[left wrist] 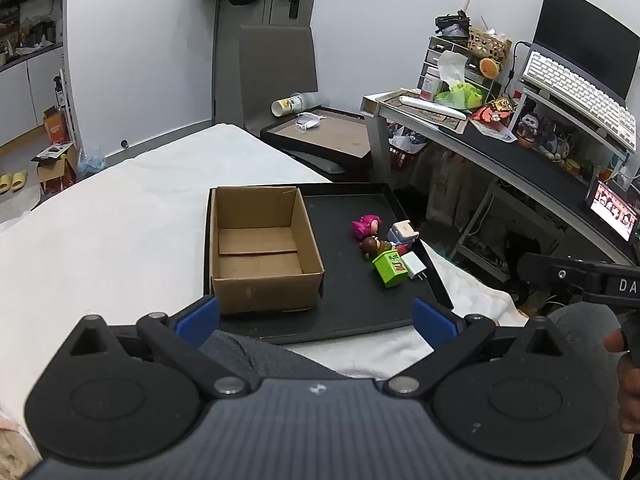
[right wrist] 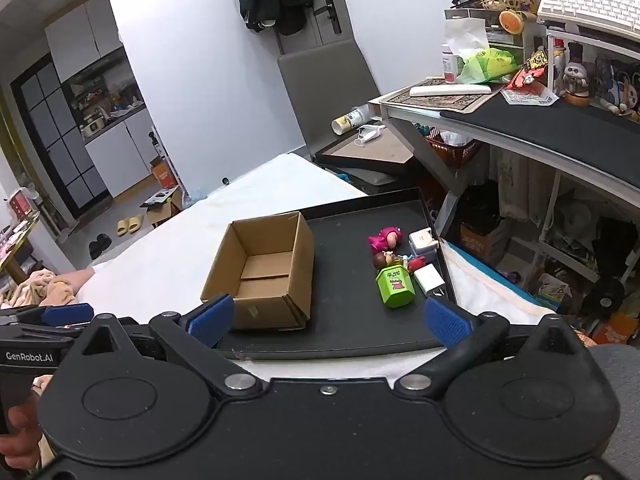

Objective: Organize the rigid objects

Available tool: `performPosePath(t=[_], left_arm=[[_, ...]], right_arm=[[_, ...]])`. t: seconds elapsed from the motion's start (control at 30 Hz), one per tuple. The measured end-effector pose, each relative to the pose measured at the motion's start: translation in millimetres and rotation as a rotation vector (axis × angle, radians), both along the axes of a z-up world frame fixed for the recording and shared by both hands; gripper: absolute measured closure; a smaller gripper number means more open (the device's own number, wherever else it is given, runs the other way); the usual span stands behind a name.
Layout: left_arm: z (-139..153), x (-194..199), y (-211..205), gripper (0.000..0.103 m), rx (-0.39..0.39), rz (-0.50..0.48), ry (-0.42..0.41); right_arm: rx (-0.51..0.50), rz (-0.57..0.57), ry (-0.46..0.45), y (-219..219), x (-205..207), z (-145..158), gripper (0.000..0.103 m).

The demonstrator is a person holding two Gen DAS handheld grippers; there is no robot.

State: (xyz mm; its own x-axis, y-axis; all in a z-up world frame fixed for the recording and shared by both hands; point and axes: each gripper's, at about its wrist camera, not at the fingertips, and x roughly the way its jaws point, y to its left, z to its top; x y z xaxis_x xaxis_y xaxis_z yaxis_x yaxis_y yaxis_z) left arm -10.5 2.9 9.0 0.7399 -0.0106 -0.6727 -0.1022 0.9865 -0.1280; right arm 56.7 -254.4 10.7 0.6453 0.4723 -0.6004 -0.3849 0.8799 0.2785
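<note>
Black hand-held gripper (right wrist: 328,320) with blue pads (right wrist: 446,320), silver screws.

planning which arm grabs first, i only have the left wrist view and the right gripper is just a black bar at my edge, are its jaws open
Observer: Yes. The right gripper has its jaws spread wide, with nothing between them.
Operator: ok what is it aimed at
Observer: The black tray. The cardboard box sits ahead of its left finger, and the green block lies ahead, nearer its right finger.
</note>
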Motion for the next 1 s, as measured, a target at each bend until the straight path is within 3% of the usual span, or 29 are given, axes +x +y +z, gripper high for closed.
performPosePath(t=[1.0], left_arm=[[-0.2, 0.1, -2.2, 0.001, 0.009, -0.006, 0.009]], right_arm=[[-0.043, -0.033, 0.032, 1.7, 2.3, -4.4, 0.0]])
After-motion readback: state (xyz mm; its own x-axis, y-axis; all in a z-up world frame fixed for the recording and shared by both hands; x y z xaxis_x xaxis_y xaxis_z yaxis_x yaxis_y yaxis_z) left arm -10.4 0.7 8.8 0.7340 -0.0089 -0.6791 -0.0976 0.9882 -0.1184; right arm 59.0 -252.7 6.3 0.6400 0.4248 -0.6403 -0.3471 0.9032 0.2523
